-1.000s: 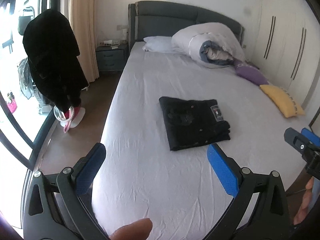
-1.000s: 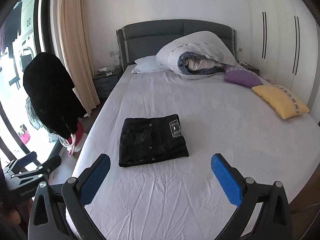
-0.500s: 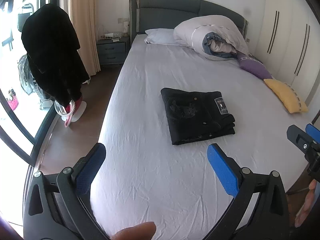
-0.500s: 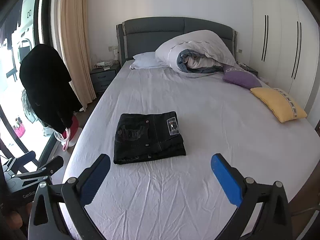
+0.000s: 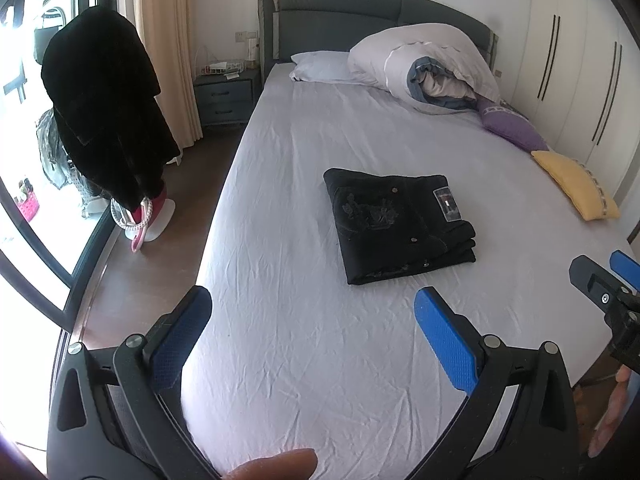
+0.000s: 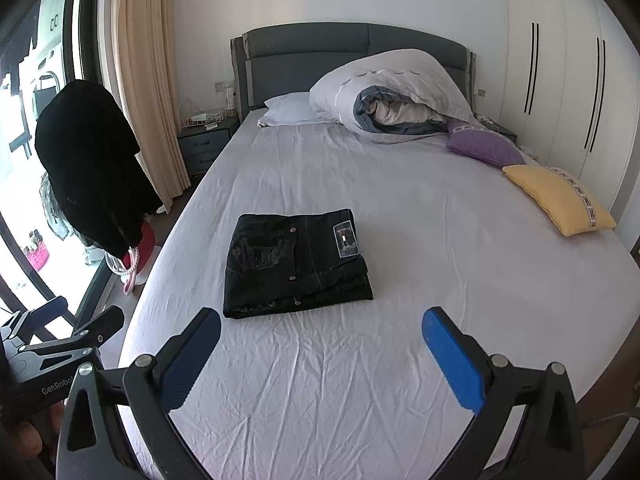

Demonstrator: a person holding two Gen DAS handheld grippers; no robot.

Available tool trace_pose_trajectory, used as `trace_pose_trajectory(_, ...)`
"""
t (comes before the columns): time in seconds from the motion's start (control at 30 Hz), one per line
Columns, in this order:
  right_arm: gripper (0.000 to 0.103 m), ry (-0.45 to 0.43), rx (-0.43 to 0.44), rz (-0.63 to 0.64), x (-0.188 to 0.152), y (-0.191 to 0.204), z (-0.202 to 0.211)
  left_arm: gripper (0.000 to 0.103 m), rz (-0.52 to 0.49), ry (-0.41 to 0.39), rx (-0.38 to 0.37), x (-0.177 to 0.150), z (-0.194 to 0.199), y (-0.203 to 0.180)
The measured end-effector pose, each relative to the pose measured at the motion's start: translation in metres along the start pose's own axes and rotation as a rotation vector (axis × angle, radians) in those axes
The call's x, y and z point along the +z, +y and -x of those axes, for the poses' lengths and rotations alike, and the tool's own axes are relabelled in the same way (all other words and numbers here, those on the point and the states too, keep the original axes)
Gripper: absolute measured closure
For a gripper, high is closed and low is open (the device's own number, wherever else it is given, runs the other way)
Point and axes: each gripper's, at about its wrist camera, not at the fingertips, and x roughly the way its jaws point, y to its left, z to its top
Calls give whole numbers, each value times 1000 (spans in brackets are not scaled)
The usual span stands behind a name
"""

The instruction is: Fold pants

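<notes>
Black pants (image 5: 398, 222) lie folded into a compact rectangle in the middle of the bed, waistband label facing up; they also show in the right wrist view (image 6: 296, 260). My left gripper (image 5: 312, 312) is open and empty, held above the foot of the bed, well short of the pants. My right gripper (image 6: 320, 332) is open and empty, also over the foot end. The right gripper shows at the right edge of the left wrist view (image 5: 608, 280), and the left gripper at the lower left of the right wrist view (image 6: 64, 340).
The bed (image 6: 400, 208) has a wrinkled white sheet. A bundled duvet (image 6: 392, 96), a white pillow (image 6: 288, 110), a purple cushion (image 6: 480, 146) and a yellow cushion (image 6: 560, 198) lie at the head and right side. A black coat (image 6: 88, 168) hangs left of the bed; a nightstand (image 6: 204, 142) stands beyond.
Both views have drifted slightly; the pants sit a little lower and closer in the frames. The pants stay folded and untouched, and both grippers stay open.
</notes>
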Motion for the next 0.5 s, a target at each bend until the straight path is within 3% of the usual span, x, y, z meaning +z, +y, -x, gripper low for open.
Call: trace_pose_trajectory(0.5,0,11,1,-2,-2,0,-2,0,-5,6,5,-2,-6,-1)
